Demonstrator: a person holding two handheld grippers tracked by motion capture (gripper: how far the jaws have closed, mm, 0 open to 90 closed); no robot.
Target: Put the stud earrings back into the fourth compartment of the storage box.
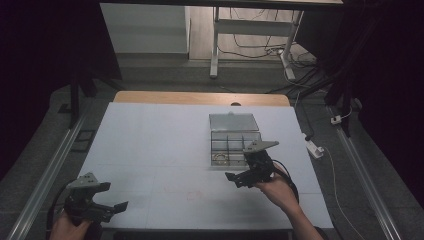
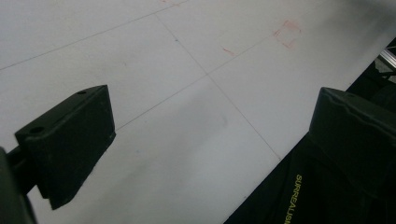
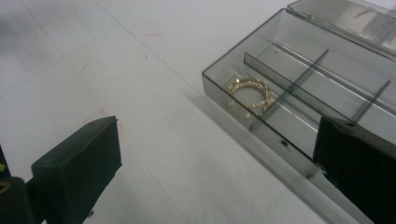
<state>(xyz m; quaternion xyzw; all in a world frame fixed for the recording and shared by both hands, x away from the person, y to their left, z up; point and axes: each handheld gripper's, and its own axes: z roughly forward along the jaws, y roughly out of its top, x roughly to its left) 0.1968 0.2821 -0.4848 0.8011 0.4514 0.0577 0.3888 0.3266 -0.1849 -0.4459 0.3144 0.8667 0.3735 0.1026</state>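
Observation:
A clear plastic compartment box lies right of the table's middle with its lid folded open behind it. A gold bracelet rests in the box's near left compartment. My right gripper hovers just in front of the box, open, with only white table between its jaws; the box edge runs past its right jaw. My left gripper is low at the near left corner of the table, open and holding nothing.
A white sheet covers the table, with thin grid lines and a faint red square mark near the front. The table's front edge runs just under the left gripper. Metal rails, cables and a white power strip lie on the floor alongside.

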